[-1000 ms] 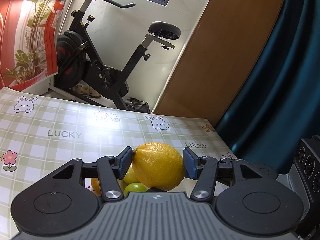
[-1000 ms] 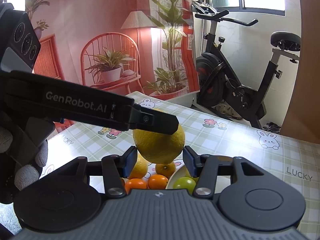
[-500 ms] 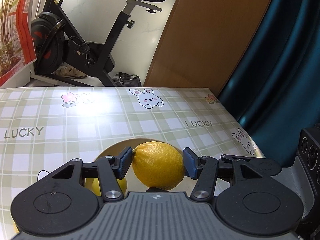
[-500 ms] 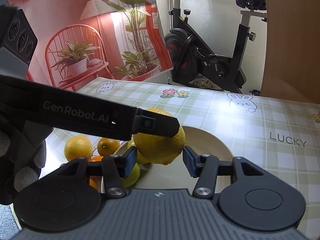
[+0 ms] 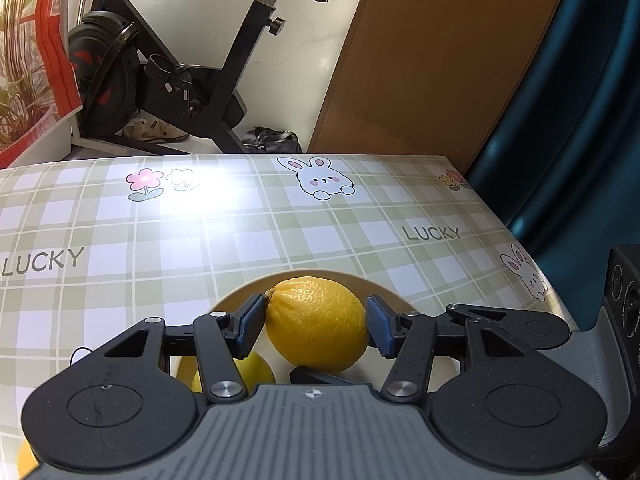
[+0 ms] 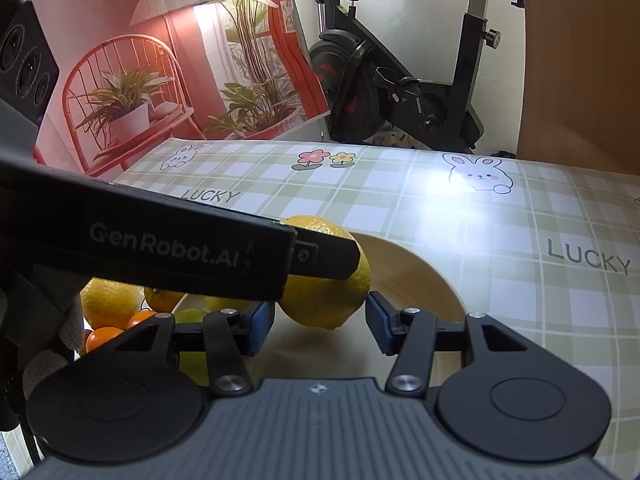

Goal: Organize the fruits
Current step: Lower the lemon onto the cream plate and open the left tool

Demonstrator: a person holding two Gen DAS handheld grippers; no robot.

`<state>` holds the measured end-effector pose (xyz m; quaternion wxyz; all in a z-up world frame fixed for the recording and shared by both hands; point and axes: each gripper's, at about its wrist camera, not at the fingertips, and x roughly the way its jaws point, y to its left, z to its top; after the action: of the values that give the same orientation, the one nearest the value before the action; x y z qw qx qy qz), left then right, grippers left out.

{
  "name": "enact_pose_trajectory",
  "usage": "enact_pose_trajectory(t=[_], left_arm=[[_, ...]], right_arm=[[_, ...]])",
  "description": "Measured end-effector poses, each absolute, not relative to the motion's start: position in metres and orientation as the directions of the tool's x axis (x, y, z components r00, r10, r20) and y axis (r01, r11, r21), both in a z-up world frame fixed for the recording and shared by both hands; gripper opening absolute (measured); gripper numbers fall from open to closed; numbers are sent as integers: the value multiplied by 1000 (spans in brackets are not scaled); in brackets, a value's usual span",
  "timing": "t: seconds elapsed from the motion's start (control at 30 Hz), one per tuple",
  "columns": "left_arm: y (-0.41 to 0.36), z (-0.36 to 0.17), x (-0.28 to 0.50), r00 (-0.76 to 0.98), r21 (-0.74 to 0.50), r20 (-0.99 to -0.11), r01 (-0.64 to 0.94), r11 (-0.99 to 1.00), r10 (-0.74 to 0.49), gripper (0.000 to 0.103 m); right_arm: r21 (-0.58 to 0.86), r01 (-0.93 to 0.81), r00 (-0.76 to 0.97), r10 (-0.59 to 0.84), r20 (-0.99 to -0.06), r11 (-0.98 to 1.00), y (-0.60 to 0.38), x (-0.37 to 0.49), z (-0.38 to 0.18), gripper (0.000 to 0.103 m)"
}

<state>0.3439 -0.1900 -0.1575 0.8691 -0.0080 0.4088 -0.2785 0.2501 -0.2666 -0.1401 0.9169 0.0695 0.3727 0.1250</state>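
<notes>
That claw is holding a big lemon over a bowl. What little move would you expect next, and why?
Probably lower a touch and open. The left claw grips the lemon just above the cream bowl, where another yellow fruit already lies. The right claw is open and holds nothing.

Bright, sharp, fisheye-bent at edges; white glare on the tablecloth (image 5: pixel 208 204); soft shadows under the fruit.
</notes>
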Motion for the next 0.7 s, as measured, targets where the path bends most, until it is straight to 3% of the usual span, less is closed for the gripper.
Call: enact_pose_trajectory(t=[0.17, 0.3, 0.7], left_arm=[[-187, -159, 343, 519, -228, -711, 468, 854, -475, 56], [-184, -159, 344, 527, -224, -711, 457, 861, -465, 56], [-170, -134, 332, 568, -229, -674, 447, 865, -472, 56]], right_arm=[[215, -165, 686, 269, -676, 963, -263, 252, -143, 53], [234, -152, 705, 271, -656, 960, -261, 255, -139, 46], [177, -139, 699, 223, -680, 974, -254, 250, -131, 46]])
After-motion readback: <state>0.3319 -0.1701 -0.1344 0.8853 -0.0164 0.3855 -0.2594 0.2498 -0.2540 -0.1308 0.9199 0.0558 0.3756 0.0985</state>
